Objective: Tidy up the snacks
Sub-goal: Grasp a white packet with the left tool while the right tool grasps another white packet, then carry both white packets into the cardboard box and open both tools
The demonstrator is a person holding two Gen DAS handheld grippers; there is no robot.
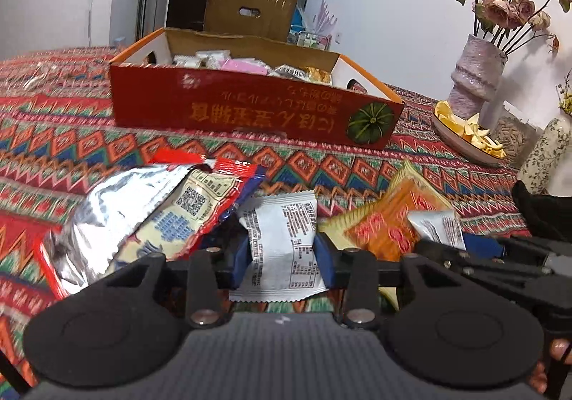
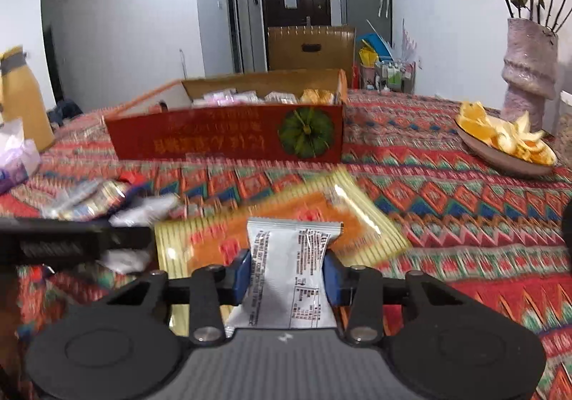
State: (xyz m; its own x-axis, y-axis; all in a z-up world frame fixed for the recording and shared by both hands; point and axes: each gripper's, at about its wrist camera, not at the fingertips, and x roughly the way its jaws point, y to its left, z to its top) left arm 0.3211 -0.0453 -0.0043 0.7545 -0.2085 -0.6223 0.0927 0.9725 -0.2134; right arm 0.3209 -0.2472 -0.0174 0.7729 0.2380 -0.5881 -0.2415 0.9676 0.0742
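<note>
Silvery foil, light and crinkly: each gripper pinched a white sachet mid-body, left gripper [image 1: 282, 253] and right gripper [image 2: 286, 275], probably firmly.

Even indoor light in both views, bright glare on the ceiling at top centre of the right wrist view, motion blur smearing the tablecloth [image 2: 447, 192] and lower-left packets, fisheye bending, dark vignetted corners.
</note>
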